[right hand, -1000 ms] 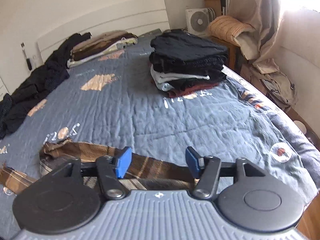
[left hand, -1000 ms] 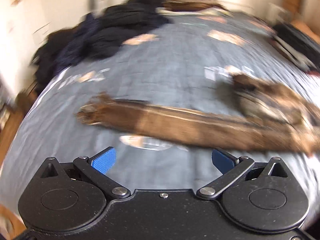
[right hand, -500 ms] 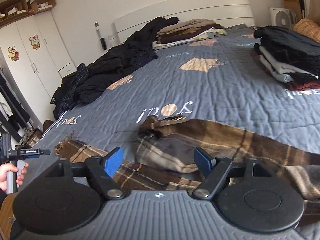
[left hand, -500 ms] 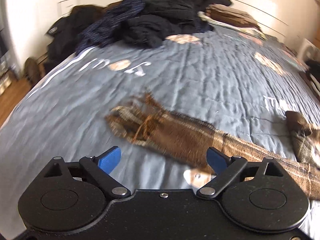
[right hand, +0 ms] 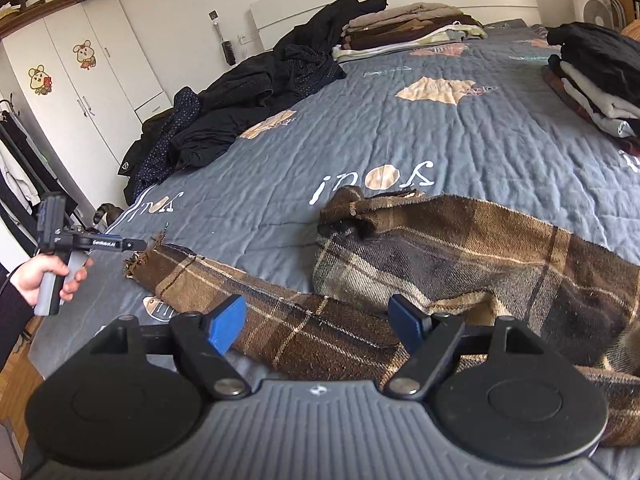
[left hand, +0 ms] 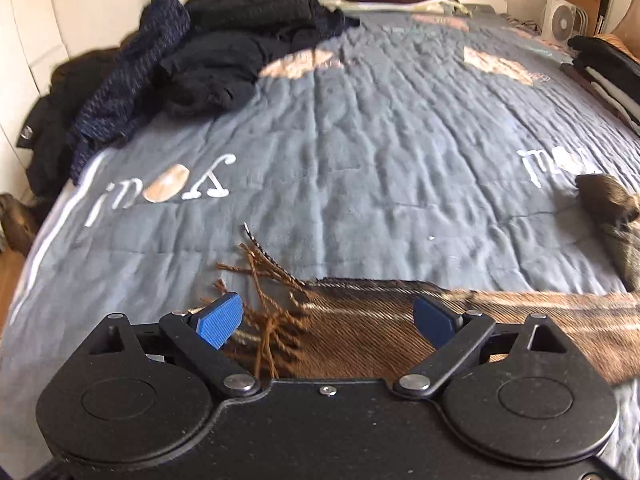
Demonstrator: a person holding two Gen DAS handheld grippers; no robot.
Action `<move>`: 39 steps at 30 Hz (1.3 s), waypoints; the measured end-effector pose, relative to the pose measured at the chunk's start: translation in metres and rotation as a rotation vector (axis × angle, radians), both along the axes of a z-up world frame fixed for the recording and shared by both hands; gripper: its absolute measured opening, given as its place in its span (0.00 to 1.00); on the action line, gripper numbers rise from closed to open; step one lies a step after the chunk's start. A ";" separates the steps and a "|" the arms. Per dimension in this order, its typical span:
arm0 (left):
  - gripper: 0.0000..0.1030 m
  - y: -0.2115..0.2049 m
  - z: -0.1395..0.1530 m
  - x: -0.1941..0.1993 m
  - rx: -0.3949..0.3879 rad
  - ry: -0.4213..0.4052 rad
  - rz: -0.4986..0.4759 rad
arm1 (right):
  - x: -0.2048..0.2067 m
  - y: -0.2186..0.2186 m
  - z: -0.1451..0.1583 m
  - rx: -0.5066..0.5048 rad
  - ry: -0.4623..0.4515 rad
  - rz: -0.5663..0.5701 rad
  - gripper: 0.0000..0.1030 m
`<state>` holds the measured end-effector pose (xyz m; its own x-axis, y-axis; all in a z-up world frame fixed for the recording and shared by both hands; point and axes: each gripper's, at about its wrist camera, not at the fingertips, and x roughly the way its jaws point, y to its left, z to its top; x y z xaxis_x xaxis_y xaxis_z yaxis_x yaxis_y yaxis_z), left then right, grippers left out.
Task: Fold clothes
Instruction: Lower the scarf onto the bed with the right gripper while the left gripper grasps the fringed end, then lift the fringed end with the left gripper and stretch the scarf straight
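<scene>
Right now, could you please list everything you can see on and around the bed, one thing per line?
plaid scarf: one, brown, across the bed's near side, partly bunched, fringed end at the left tongs
quilt: one, grey-blue, covering the bed
loose dark clothes: one heap, black and navy, far left of the bed
folded stack: one, brown and beige, at the headboard
folded stack: one, black, white and red, right edge
wardrobe: one, white, left wall
fan: one, white, far right
left tongs: blue pads, open over the fringe
right tongs: blue pads, open over the scarf
hand: one, holding the left tongs' handle
</scene>
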<state>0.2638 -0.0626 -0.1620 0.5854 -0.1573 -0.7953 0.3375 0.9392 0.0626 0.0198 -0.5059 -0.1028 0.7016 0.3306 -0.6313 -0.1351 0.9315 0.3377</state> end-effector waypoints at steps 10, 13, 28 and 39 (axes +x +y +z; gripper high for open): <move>0.59 -0.016 -0.047 0.017 0.072 0.086 -0.088 | 0.005 0.019 -0.006 0.008 0.023 0.048 0.76; 0.18 -0.021 -0.047 0.014 0.045 0.058 -0.092 | 0.004 0.024 -0.008 0.009 0.027 0.059 0.76; 0.07 -0.060 0.068 0.070 -0.172 -0.205 -0.130 | -0.008 0.019 -0.003 0.029 0.014 0.026 0.76; 0.85 -0.052 0.031 0.063 -0.133 -0.208 -0.093 | -0.011 0.016 -0.001 0.049 0.007 0.014 0.76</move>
<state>0.3265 -0.1145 -0.1313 0.7121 -0.3130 -0.6284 0.4156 0.9094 0.0181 0.0090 -0.4901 -0.1035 0.6927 0.3705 -0.6187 -0.1452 0.9120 0.3836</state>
